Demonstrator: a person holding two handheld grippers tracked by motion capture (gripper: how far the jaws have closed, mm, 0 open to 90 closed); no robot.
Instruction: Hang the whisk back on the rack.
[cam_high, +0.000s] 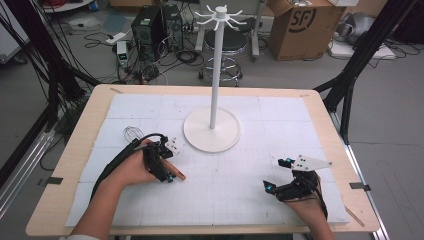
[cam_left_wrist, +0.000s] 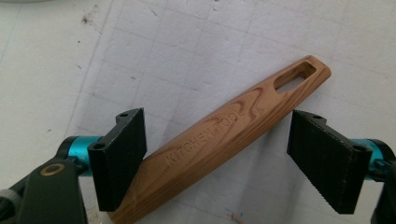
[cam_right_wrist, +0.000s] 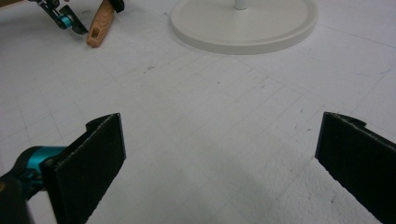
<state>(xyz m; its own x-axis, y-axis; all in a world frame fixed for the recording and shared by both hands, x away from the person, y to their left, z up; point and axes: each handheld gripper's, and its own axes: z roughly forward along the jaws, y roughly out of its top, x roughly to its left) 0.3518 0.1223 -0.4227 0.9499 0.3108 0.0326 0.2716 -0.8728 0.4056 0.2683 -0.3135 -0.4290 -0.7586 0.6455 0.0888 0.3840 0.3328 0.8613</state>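
Note:
A whisk lies on the white mat, its wire head (cam_high: 131, 133) at the left and its wooden handle (cam_high: 178, 175) pointing toward the front. In the left gripper view the handle (cam_left_wrist: 219, 133), stamped "KITCHEN TOOL" with a slot at its tip, runs slantwise between the jaws. My left gripper (cam_left_wrist: 217, 135) (cam_high: 167, 175) is lowered over it, open: the handle passes close under the left pad (cam_left_wrist: 119, 154), and the right pad (cam_left_wrist: 322, 158) stands apart from it. My right gripper (cam_high: 277, 174) (cam_right_wrist: 222, 140) is open near the mat's front right with nothing between its pads.
A white hook stand (cam_high: 216, 75) rises from a round base (cam_high: 212, 131) (cam_right_wrist: 247, 28) at the mat's middle back. The right gripper view also catches the left gripper (cam_right_wrist: 65, 19) and the handle's tip (cam_right_wrist: 100, 25) at top left. Cables, boxes and a stool crowd the floor beyond the table.

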